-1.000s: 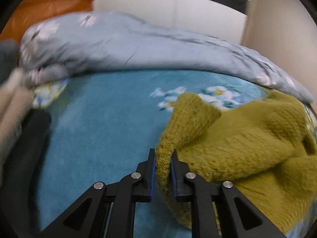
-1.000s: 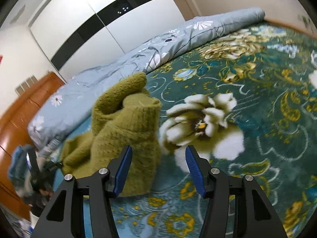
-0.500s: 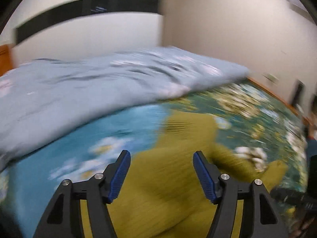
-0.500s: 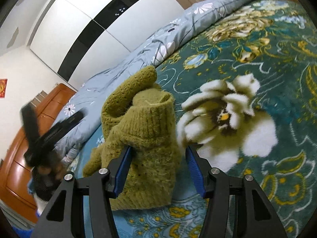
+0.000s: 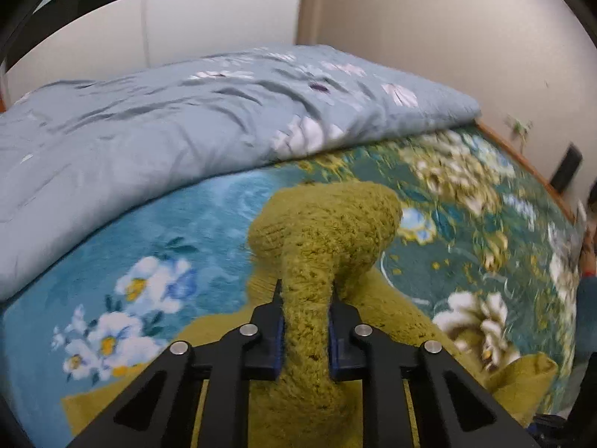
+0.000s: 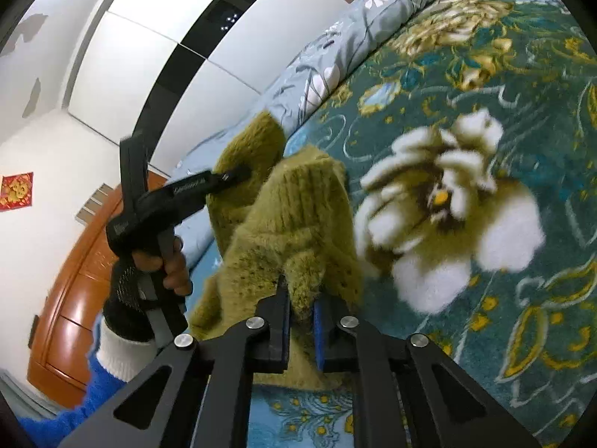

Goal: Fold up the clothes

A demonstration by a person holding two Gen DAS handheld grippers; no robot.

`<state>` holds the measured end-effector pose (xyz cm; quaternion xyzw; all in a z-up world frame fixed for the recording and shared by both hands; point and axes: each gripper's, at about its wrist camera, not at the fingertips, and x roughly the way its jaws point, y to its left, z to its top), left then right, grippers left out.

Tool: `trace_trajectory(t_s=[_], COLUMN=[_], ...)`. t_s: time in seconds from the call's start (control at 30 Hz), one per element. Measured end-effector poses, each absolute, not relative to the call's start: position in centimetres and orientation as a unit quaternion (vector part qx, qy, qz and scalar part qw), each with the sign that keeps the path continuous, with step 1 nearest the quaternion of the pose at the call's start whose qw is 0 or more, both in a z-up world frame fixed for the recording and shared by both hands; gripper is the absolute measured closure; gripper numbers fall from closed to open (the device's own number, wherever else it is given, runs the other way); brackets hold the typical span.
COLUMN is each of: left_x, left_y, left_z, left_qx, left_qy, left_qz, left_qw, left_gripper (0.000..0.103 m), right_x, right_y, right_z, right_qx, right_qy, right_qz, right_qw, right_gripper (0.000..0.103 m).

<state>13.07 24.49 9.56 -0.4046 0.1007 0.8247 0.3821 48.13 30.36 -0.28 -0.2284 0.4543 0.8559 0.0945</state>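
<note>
Olive knit sweater (image 5: 324, 231) lay bunched on the floral blanket (image 5: 123, 246), partly lifted off it by both grippers. Left gripper (image 5: 304, 332) was clamped on a thick roll of knit, which bulged up ahead of the fingertips; more sweater spread flat below and to either side of it. Right gripper (image 6: 300, 317) was pinched shut on another fold, ribbed edge standing up just ahead of the jaws. From the right wrist view, the left gripper (image 6: 238, 173) sat ahead and to the left, its tip touching the sweater's far lump; gloved hand (image 6: 149, 268) on its handle.

Grey-blue duvet (image 5: 156, 130) lay beyond the sweater, wardrobe (image 6: 156, 56) behind it.

Judgement: early in the fold, garment not yet flat. Both grips looked like bunched fabric, not clean edges, so layers were probably caught together. To do this step well: raise both grippers level, pull them apart until the knit hangs taut, shake out, then lay flat on the blanket, well short of the duvet. Thick knit would stretch, so pull gently. Regrip at shoulders or hem if it hangs twisted.
</note>
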Motion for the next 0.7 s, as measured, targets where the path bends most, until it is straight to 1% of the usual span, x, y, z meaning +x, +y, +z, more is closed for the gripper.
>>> trace_trajectory(t_s=[0.1, 0.23, 0.33, 0.4, 0.47, 0.57, 0.6, 0.7], left_x=[12.4, 13.8, 15.4, 17.0, 18.6, 20.2, 20.2, 20.0], left_y=[21.7, 16.1, 10.8, 7.4, 4.5, 1.1, 0.0, -3.1], left_z=[13.0, 19.0, 22.0, 22.1, 20.4, 14.4, 11.7, 3.8], left_qx=[-0.377, -0.315, -0.278, -0.268, -0.274, -0.327, -0.358, -0.462], left_qy=[0.054, -0.012, -0.061, -0.082, -0.08, -0.059, -0.062, -0.103], left_qz=[0.844, 0.871, 0.877, 0.88, 0.884, 0.885, 0.879, 0.839], left_qw=[0.379, 0.376, 0.386, 0.384, 0.371, 0.326, 0.309, 0.269], left_gripper=[0.086, 0.086, 0.086, 0.086, 0.086, 0.086, 0.086, 0.086], right_x=[49.1, 50.2, 52.7, 54.6, 56.6, 58.6, 59.2, 60.0], right_y=[31.9, 33.5, 34.0, 34.3, 34.4, 34.1, 33.9, 33.4], right_z=[2.9, 9.1, 13.6, 14.6, 13.7, 9.4, 7.4, 2.1], right_qx=[-0.211, -0.181, -0.138, -0.123, -0.124, -0.174, -0.198, -0.255], right_qy=[0.423, 0.35, 0.307, 0.296, 0.308, 0.328, 0.337, 0.372], right_qz=[0.875, 0.909, 0.929, 0.933, 0.929, 0.91, 0.9, 0.869], right_qw=[0.103, 0.133, 0.154, 0.165, 0.167, 0.184, 0.193, 0.202], right_gripper=[0.095, 0.095, 0.095, 0.095, 0.095, 0.095, 0.095, 0.094])
